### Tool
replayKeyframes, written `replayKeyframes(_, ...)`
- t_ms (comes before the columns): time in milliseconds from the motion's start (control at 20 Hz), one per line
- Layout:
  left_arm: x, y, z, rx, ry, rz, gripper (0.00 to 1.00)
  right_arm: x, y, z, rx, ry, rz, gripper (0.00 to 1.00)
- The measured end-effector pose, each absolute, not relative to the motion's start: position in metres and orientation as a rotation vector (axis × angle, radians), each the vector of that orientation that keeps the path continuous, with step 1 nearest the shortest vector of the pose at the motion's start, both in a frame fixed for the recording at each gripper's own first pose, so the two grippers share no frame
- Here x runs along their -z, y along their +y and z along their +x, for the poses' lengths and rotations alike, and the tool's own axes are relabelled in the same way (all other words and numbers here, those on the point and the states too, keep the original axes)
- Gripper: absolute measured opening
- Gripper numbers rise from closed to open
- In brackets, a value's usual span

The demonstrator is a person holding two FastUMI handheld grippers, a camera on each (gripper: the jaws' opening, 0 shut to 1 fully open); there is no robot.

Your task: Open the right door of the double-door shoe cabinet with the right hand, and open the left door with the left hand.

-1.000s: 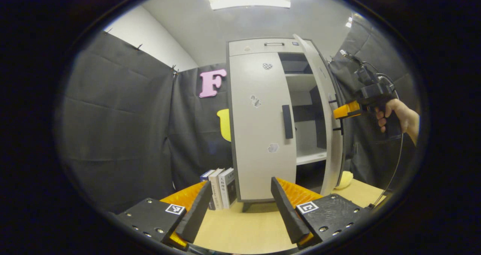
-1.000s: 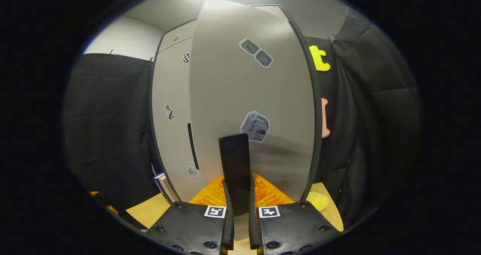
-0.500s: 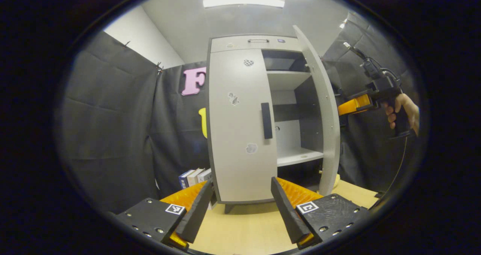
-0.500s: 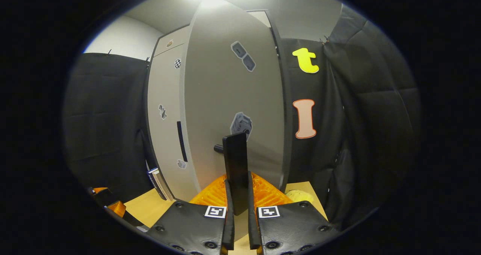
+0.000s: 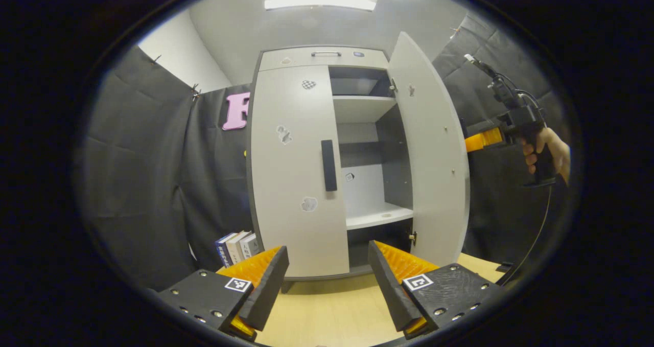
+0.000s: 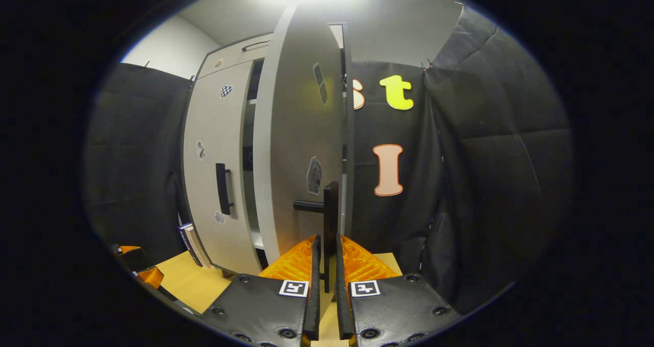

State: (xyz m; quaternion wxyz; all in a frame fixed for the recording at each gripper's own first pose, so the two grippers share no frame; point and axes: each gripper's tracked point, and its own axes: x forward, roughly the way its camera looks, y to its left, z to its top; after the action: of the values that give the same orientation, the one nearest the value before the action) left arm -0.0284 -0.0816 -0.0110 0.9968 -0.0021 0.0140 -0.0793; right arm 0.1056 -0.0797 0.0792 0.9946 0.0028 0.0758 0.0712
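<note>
text: none legible | book spines (image 5: pixel 236 247): print too small | cabinet stickers (image 5: pixel 308 204): unreadable

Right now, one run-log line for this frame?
right door: open | right gripper: shut on its handle | left door: closed | left gripper: open

Books (image 5: pixel 236 247) stand left of the cabinet (image 5: pixel 301 168) on the table (image 5: pixel 332 311).

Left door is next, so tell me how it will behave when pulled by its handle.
The left door looks like a stiff flat panel, likely swinging on side hinges like the open right door. Its handle is a rigid bar, probably easy for the fingers to clamp.
</note>
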Motion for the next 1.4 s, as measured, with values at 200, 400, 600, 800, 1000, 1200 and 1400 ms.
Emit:
replayKeyframes(200,0.012,-0.088,-0.030,0.167,0.031,-0.001,0.92,-0.079,-0.112,0.111,-0.088,0.145,0.053,0.00)
replayKeyframes(400,0.009,-0.095,-0.029,0.173,0.033,0.001,0.92,-0.076,-0.110,0.104,-0.111,0.132,0.081,0.06)
replayKeyframes(600,-0.002,-0.096,-0.019,0.179,0.019,-0.002,0.92,-0.081,-0.111,0.081,-0.114,0.099,0.048,0.05)
replayKeyframes(800,-0.020,-0.096,0.006,0.189,0.000,-0.008,0.92,-0.079,-0.115,0.053,-0.125,0.099,0.054,0.16)
replayKeyframes(1000,-0.039,-0.098,0.041,0.200,-0.028,0.002,0.92,-0.072,-0.117,0.022,-0.132,0.083,0.075,0.39)
replayKeyframes(1200,-0.052,-0.108,0.073,0.213,-0.043,-0.017,0.91,-0.056,-0.133,-0.013,-0.073,0.080,0.031,0.98)
replayKeyframes(1400,-0.071,-0.115,0.111,0.203,-0.080,-0.013,0.92,-0.039,-0.144,-0.038,-0.019,0.102,0.002,0.96)
